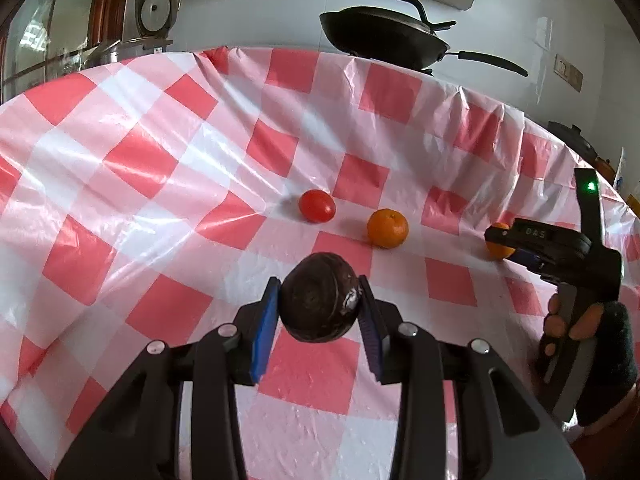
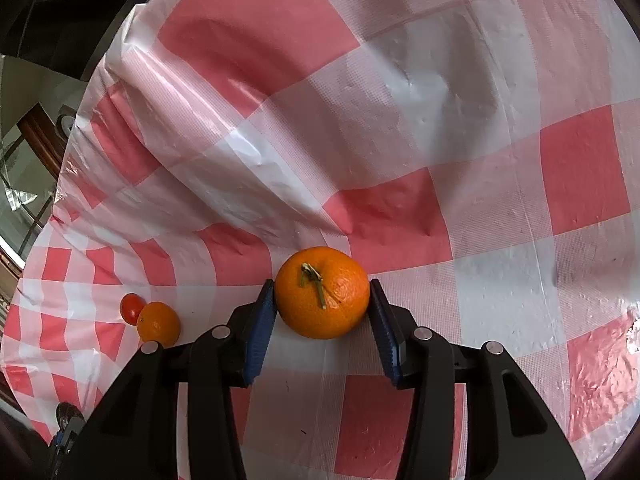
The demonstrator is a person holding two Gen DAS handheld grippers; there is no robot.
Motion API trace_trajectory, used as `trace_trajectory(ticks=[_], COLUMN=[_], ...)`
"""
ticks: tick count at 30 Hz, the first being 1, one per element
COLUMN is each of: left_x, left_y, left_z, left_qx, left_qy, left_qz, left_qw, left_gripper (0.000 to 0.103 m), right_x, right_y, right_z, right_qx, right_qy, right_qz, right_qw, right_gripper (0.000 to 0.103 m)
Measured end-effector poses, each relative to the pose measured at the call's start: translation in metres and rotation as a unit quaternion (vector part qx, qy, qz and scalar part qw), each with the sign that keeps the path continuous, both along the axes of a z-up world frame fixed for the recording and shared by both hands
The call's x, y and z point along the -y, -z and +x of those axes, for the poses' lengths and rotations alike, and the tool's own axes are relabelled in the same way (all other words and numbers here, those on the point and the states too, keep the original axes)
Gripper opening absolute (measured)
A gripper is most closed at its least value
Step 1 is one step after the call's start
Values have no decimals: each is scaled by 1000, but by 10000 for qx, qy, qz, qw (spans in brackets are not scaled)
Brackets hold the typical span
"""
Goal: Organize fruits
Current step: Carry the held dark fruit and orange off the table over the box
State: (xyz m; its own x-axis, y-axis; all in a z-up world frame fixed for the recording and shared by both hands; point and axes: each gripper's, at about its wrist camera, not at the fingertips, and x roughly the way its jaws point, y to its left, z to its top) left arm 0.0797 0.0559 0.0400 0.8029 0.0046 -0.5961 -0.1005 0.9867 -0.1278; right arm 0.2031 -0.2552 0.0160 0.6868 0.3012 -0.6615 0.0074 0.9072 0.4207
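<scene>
Gripping a dark passion fruit, the left gripper sits just before the loose orange. Right of that orange, the right gripper clamps a second orange resting on the tablecloth. Both look round, firm and likely to roll; hold them across the widest part.

From here I see a desk draped in a glossy red-and-white checked plastic cloth (creased, catching daylight). Behind it stands a white wall with a black wok, a steel pot and a window at far left
</scene>
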Motion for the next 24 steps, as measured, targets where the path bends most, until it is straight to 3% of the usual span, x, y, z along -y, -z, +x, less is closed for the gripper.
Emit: trace_trajectory(ticks=[7, 15, 24], left_x=[-21, -17, -13], left_y=[4, 13, 14], left_z=[4, 9, 4], left_qx=[-196, -500, -522], left_qy=[-213, -167, -127], left_qz=[-342, -293, -235], left_qw=[9990, 9982, 9983], left_gripper=[38, 38, 38], right_x=[9, -17, -57], right_y=[-12, -16, -17], right_z=[-25, -85, -163], right_qx=[533, 659, 597], right_qy=[269, 235, -362], right_qz=[222, 150, 371], right_qw=[9980, 9974, 9969], right_gripper=[46, 46, 46])
